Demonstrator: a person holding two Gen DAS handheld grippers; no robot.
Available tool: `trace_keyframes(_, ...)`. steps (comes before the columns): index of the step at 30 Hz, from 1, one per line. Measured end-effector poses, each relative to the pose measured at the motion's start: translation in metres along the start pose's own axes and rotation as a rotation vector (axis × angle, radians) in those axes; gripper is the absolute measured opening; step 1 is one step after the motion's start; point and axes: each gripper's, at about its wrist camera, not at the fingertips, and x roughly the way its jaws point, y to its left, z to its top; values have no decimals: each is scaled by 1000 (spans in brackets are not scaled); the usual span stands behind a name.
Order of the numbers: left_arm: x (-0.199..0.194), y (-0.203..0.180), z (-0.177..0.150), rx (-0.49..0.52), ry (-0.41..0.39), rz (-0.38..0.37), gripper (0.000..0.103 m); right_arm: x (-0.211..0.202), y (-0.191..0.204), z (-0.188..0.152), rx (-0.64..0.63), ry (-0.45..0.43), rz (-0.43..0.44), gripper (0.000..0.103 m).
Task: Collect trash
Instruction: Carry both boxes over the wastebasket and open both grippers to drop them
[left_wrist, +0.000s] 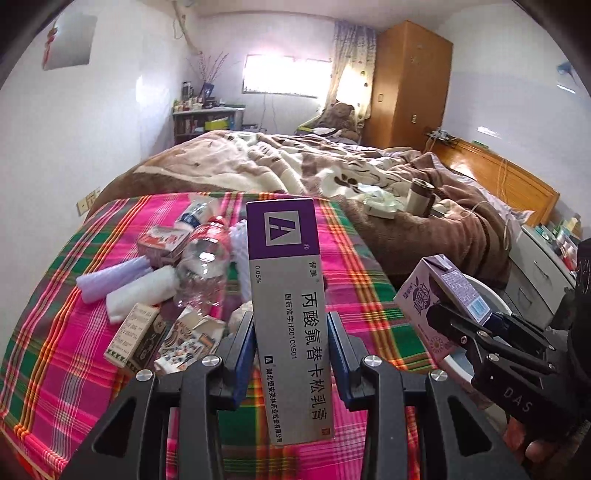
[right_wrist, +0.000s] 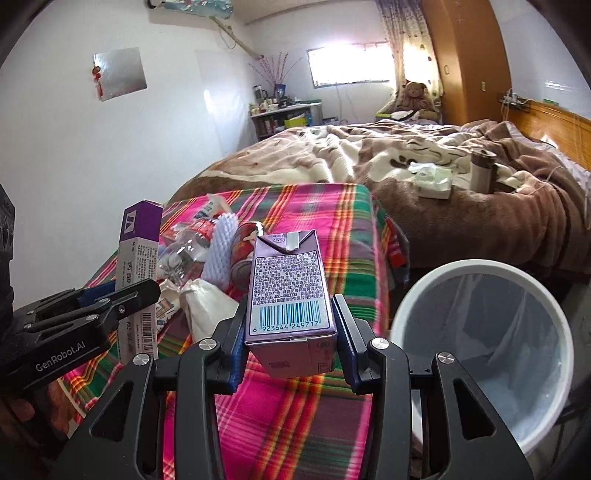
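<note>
On the left half of the plaid cloth (left_wrist: 332, 266) lies the remaining trash: two foam rolls (left_wrist: 125, 284), a clear bottle (left_wrist: 207, 258), small cartons (left_wrist: 162, 240) and a torn box (left_wrist: 192, 339), clustered and touching. My left gripper (left_wrist: 291, 354) is clamped on a purple-and-grey ointment box (left_wrist: 291, 314), held upright above the cloth's near edge. To its right, my right gripper (right_wrist: 291, 332) is clamped on a purple milk carton (right_wrist: 290, 291), barcode facing me, above the cloth's right edge. The white bin (right_wrist: 480, 332), lined with a clear bag, stands just beside that edge, lower right.
</note>
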Motion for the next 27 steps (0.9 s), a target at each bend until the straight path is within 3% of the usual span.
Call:
trace_keyframes(13,2,-71,20,112,-24,-182,37,-32,-49,3,94,-64,-167,42)
trace_keyframes(27,41,-147,18,215,69,-373,38,-34,-108,-16,206,6,-315,42)
